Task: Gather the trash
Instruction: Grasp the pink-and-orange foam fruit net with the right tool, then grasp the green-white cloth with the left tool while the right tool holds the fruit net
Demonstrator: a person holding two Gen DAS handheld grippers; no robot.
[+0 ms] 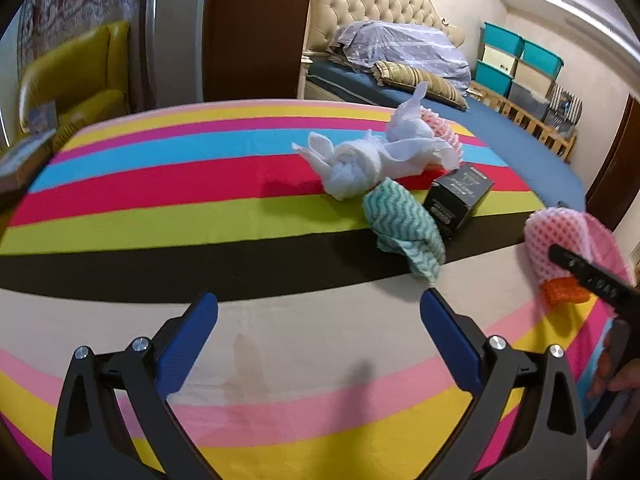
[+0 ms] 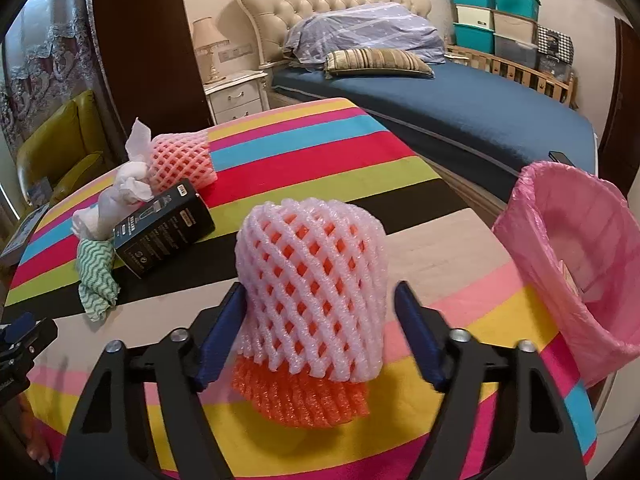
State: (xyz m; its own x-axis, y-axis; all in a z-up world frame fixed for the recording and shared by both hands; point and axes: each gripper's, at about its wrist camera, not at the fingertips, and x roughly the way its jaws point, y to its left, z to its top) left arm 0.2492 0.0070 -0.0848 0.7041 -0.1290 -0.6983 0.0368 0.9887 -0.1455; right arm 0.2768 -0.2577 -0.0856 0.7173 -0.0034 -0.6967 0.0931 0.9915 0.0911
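Observation:
A pink and orange foam fruit net (image 2: 312, 288) stands on the striped tablecloth (image 2: 460, 240), between the blue fingers of my right gripper (image 2: 320, 300). The jaws are apart; the left pad touches the net and the right pad stands off it. The net also shows in the left wrist view (image 1: 560, 244), at the right edge. My left gripper (image 1: 320, 304) is open and empty above the cloth. Ahead of it lie a green patterned rag (image 1: 404, 224), white crumpled tissues (image 1: 360, 160), a black box (image 1: 456, 196) and another pink foam net (image 1: 440, 132). A pink-lined bin (image 2: 576, 256) stands at the table's right edge.
A bed with a blue sheet (image 2: 460, 104) lies beyond the table. A yellow chair (image 1: 76, 80) stands at the far left. A nightstand (image 2: 236, 96) with a lamp is behind the table. Storage boxes (image 2: 496, 20) are stacked at the back right.

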